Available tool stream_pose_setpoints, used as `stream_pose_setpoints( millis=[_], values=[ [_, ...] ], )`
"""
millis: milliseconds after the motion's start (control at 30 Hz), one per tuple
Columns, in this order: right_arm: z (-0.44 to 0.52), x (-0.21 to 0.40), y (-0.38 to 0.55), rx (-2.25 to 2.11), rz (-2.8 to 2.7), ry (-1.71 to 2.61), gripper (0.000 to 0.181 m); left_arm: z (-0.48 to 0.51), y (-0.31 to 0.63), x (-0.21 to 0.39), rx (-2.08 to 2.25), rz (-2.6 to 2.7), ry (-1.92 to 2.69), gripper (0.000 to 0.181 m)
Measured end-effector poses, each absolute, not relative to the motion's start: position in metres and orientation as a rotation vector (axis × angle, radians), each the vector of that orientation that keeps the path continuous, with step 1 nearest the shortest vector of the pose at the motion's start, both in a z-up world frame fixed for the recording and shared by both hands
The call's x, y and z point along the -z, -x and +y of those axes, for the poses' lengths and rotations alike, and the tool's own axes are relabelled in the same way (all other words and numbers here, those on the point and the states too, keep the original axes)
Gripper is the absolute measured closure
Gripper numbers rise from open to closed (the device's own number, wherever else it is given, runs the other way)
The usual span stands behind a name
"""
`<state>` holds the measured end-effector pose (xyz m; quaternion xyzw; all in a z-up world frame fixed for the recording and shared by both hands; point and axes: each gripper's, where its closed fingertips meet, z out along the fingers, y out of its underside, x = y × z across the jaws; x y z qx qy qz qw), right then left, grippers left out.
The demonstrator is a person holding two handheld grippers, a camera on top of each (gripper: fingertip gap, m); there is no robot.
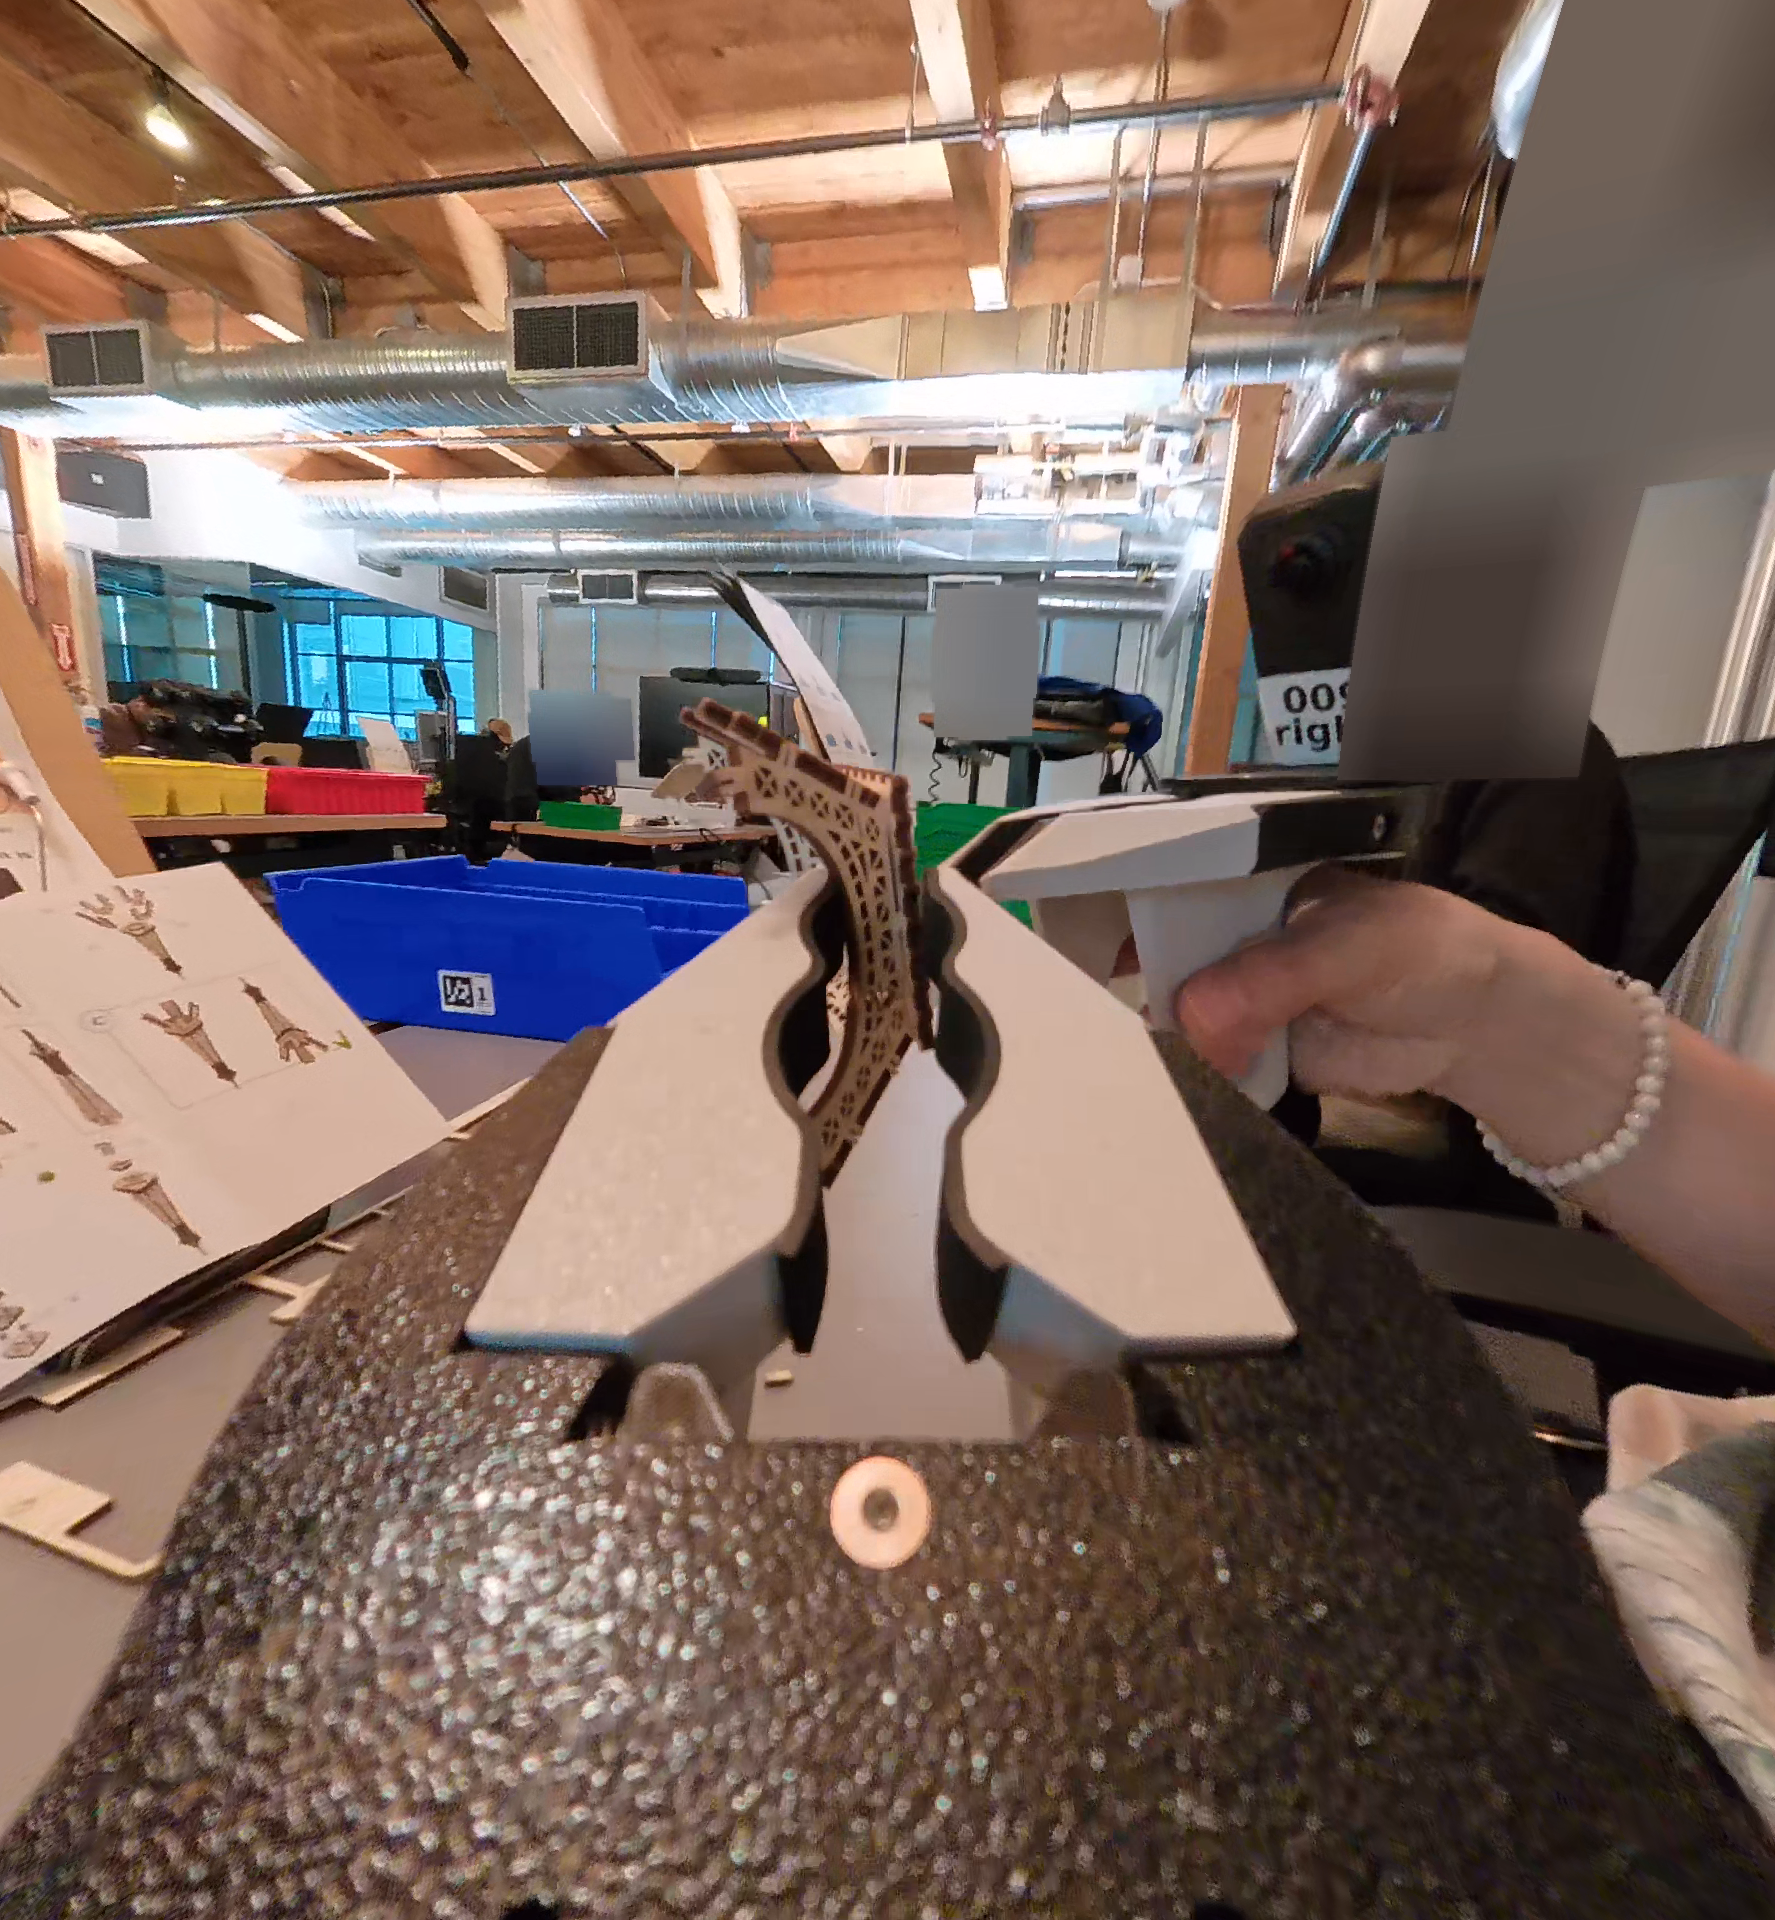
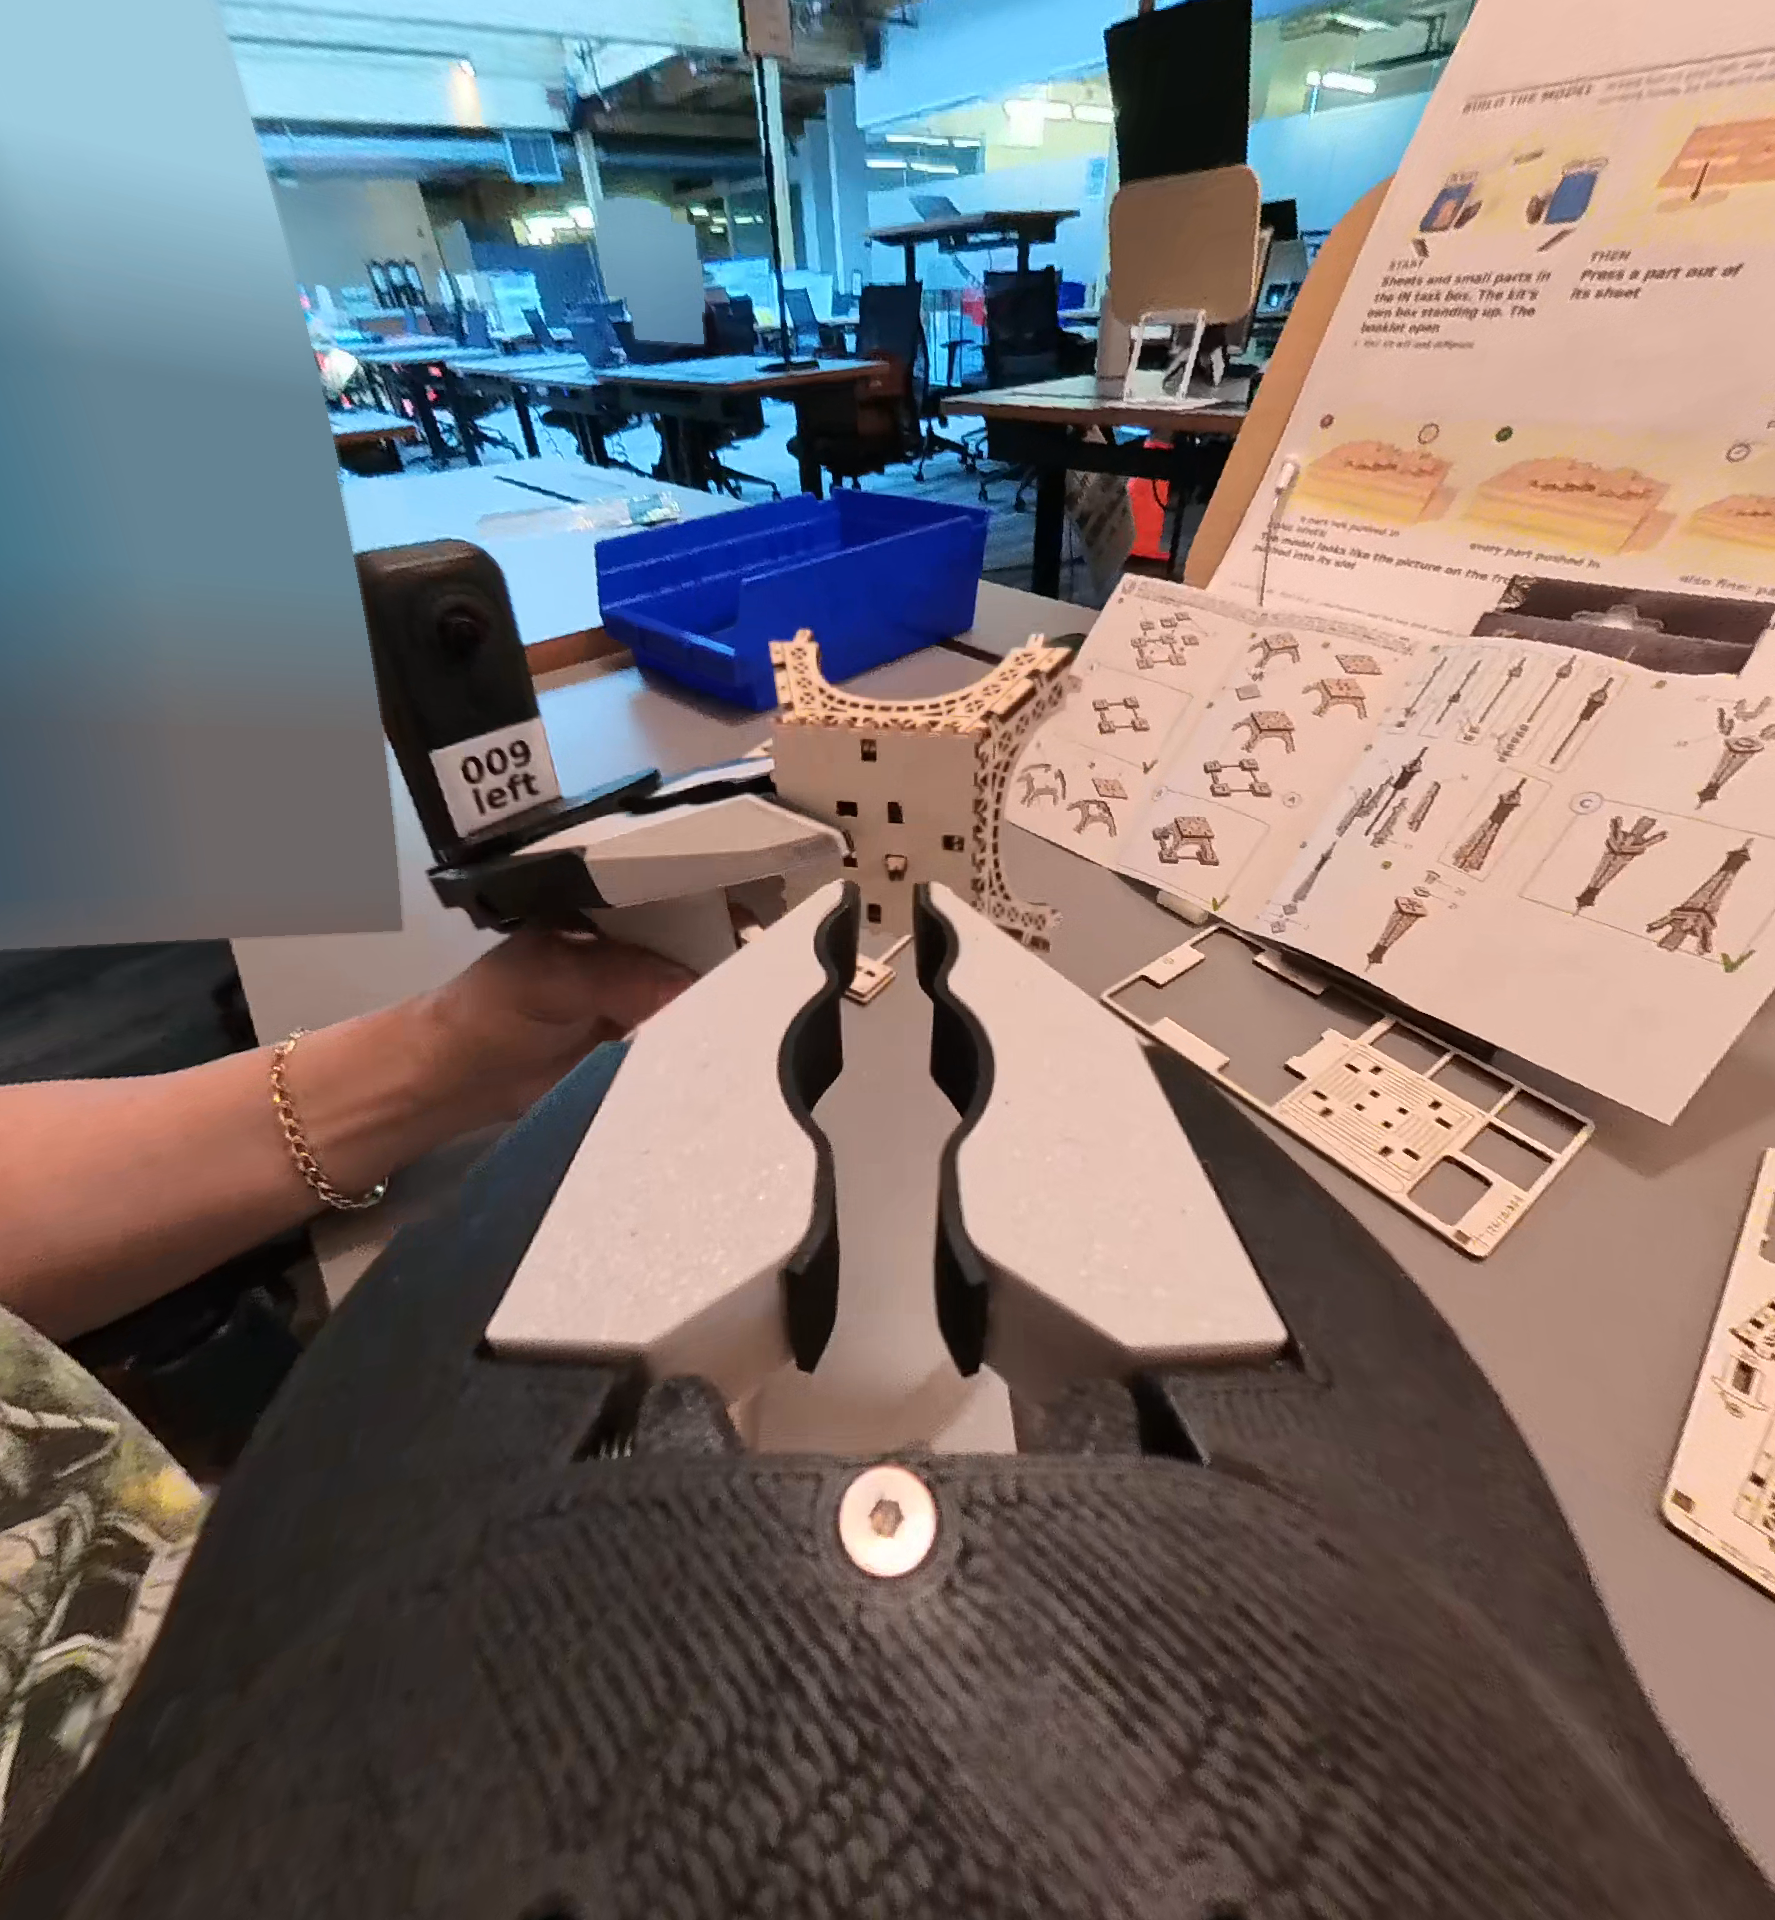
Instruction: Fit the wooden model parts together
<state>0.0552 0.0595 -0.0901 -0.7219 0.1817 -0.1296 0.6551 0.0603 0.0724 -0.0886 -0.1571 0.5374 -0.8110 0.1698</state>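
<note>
A wooden tower-base model (image 1: 867,935), made of lattice arched legs on a flat slotted plate, is held up off the table. My left gripper (image 1: 878,894) is shut on one arched leg. In the right wrist view the model (image 2: 893,800) faces me plate-first, and the left gripper (image 2: 821,831) holds it from the left. My right gripper (image 2: 883,899) is almost closed, with the plate's lower edge between its tips. It comes in from the right in the left wrist view (image 1: 956,862) and touches the model's edge.
A blue bin (image 2: 789,582) stands behind the model on the grey table. An open instruction booklet (image 2: 1434,779) is propped at the right. Punched-out wooden sheets (image 2: 1382,1101) and a part sheet (image 2: 1766,1403) lie flat nearby. A small wooden piece (image 2: 867,977) lies under the model. Only a small space, under 4 cm, lies between the two pairs of fingers.
</note>
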Motion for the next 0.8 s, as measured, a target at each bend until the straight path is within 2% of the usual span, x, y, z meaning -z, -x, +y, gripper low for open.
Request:
stream_pose_setpoints(
  millis=[200, 333, 800],
  values=[
    [0.065, 0.087, -0.055, 0.373, 0.397, 1.610, 0.181, 0.070, -0.059, 0.089, 2.240, 1.535, 0.404, 0.170],
    [0.065, 0.094, -0.058, 0.389, 0.413, 1.665, 0.176, 0.068, -0.058, 0.089, 2.226, 1.535, 0.392, 0.170],
    [0.066, 0.097, -0.060, 0.389, 0.409, 1.663, 0.180, 0.066, -0.057, 0.090, 2.214, 1.547, 0.369, 0.170]
  ],
)
